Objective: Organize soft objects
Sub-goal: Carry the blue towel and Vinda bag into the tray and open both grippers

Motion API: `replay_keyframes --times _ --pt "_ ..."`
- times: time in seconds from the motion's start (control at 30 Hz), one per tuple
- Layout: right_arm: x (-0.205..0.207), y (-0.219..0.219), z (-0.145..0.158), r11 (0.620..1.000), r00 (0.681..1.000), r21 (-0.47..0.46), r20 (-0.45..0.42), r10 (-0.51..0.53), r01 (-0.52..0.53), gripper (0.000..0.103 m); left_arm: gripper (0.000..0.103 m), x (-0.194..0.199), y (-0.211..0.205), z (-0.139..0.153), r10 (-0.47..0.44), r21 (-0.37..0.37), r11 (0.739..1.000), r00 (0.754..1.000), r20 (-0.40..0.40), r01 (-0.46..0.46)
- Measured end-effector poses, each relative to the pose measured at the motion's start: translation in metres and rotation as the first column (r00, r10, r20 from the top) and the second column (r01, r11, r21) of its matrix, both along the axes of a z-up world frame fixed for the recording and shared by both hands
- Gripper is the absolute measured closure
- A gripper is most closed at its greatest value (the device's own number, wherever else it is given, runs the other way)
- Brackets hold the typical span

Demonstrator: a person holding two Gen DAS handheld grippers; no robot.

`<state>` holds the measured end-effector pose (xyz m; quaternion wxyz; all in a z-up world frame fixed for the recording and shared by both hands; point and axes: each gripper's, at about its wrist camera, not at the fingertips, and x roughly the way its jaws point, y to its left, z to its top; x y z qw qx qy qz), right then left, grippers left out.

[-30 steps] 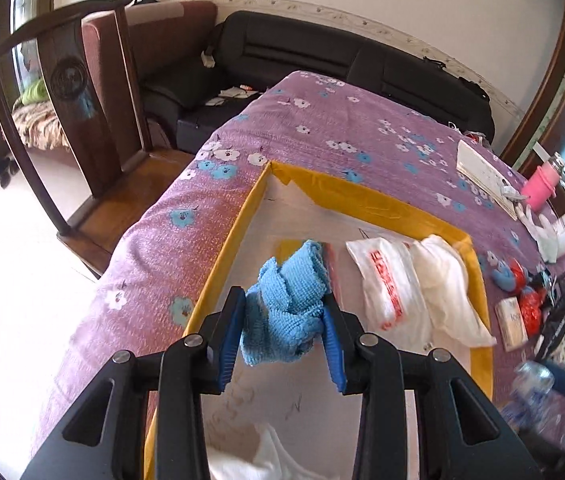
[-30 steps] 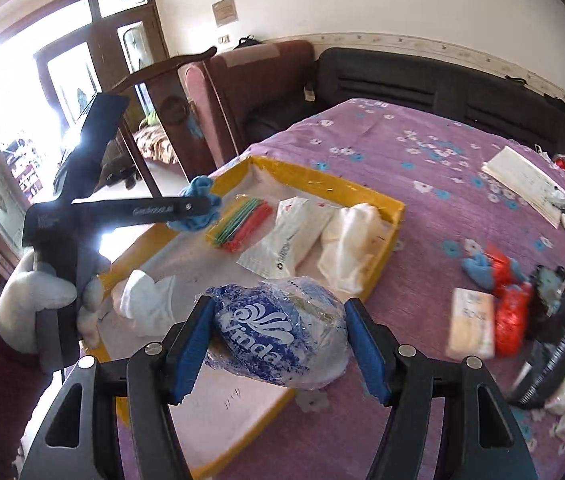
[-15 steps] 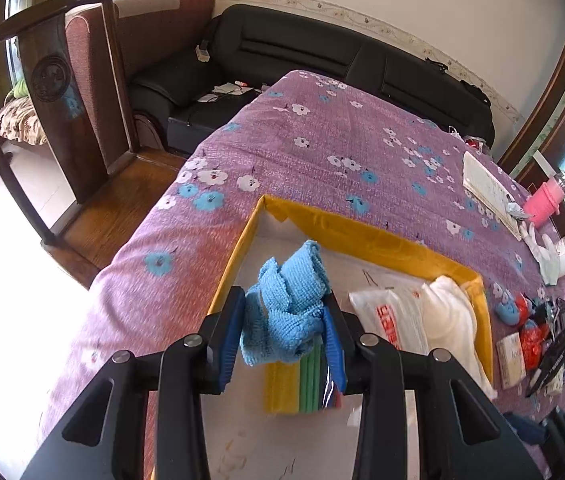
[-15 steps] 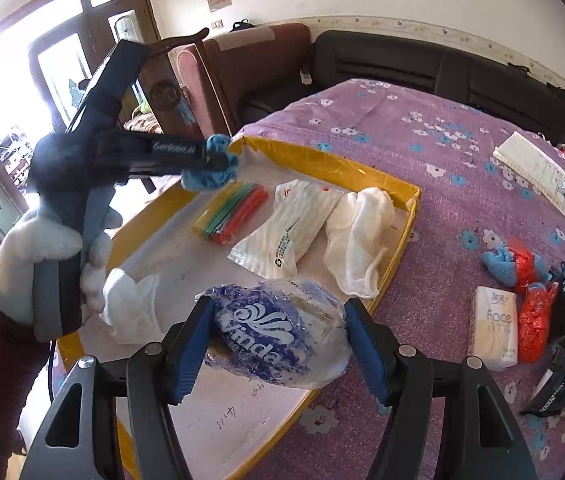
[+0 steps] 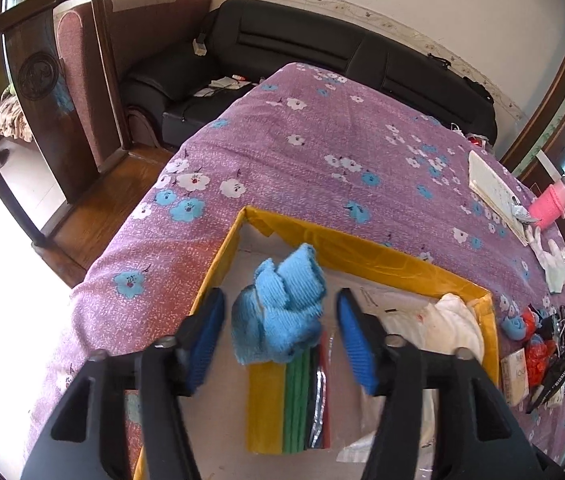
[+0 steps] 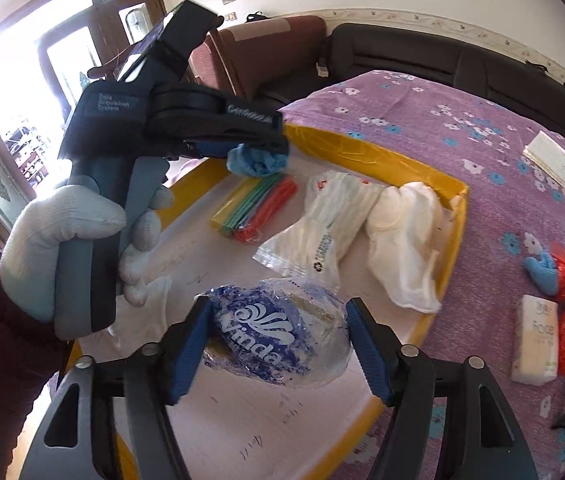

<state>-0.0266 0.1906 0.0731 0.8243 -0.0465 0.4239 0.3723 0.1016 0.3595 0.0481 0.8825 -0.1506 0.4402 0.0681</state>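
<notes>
My left gripper [image 5: 280, 336] is open over the far left corner of the yellow-rimmed tray [image 5: 362, 248]. A crumpled blue cloth [image 5: 282, 312] sits between its pads without touching either, above a pack of coloured strips [image 5: 286, 404]. In the right wrist view the left gripper [image 6: 258, 148] hovers with the blue cloth [image 6: 256, 162] just below its tip. My right gripper [image 6: 278, 340] is shut on a blue and clear Vinda tissue pack [image 6: 278, 336], held above the tray's [image 6: 456, 236] near part.
In the tray lie a clear plastic bag [image 6: 318, 224], a white cloth [image 6: 406, 236] and a white glove [image 6: 142, 312]. On the purple flowered bedspread [image 5: 302, 148] to the right are a tissue packet [image 6: 536, 346], red and blue soft items [image 6: 562, 280], a notebook [image 5: 494, 192] and a pink cup [image 5: 550, 206].
My left gripper has opened and let go of the blue cloth over the tray's far left corner. My right gripper keeps hold of the Vinda pack and has shifted slightly.
</notes>
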Motion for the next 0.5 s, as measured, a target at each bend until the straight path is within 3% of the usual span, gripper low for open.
replay_keyframes --times 0.13,0.3,0.5 --pt "0.001 -0.003 0.001 1.0 1.0 0.009 0.011 -0.023 0.023 0.02 0.023 -0.009 -0.01 0.009 0.011 0.053 0.998 1.0 0.02 -0.012" --pt "0.0 -0.025 0.011 0.997 0.997 0.039 0.015 -0.07 0.069 0.019 0.021 -0.028 -0.024 0.025 0.048 0.178 0.982 0.998 0.04 -0.054" --pt "-0.009 -0.06 0.024 0.99 0.992 0.079 0.03 -0.119 0.116 0.018 0.019 -0.069 -0.054 0.051 0.026 0.337 0.939 0.993 0.119 -0.065"
